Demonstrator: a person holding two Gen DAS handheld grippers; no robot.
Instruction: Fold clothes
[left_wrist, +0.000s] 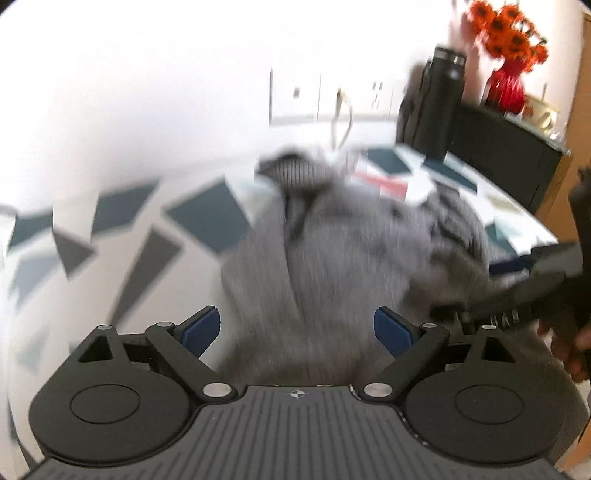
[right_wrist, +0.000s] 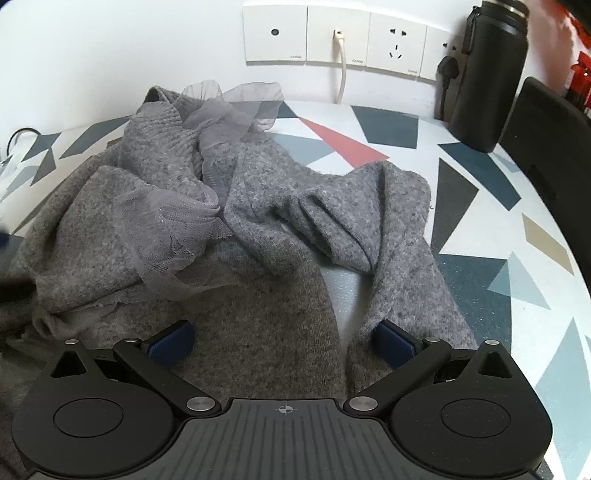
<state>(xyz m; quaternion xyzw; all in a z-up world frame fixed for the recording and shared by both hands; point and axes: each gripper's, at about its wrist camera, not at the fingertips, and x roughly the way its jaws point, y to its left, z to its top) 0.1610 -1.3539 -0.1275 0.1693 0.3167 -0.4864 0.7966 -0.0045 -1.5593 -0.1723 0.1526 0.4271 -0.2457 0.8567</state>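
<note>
The left gripper (left_wrist: 297, 330) has its two blue-padded fingers (left_wrist: 201, 332) spread wide apart, holding nothing, with a grey knitted sweater (left_wrist: 325, 251) lying between and beyond them. The left wrist view is blurred, so fine detail of the cloth is hard to make out. The right gripper (right_wrist: 284, 345) is also spread wide, its blue pads (right_wrist: 393, 345) resting low against the same sweater (right_wrist: 258, 221) without pinching it; one pad sits at the edge of a sleeve, the other on the broad body of the garment. The sweater lies crumpled and unfolded on a table (right_wrist: 480, 229) covered in a pattern of dark blue, grey, tan and red triangles on white. A thin, see-through grey mesh fabric (right_wrist: 166, 229) is bunched on top of the sweater (whether it is part of the garment or a separate piece cannot be told). Between the sleeve and the body, a small patch of bare table shows through. At the far right of the table stands a tall black bottle (right_wrist: 487, 74). On the white wall behind it is a row of sockets (right_wrist: 343, 37), with a white cable (right_wrist: 341, 70) plugged into one. In the left wrist view, a red vase of orange flowers (left_wrist: 506, 55) stands on a dark cabinet (left_wrist: 509, 147) beyond the table.
</note>
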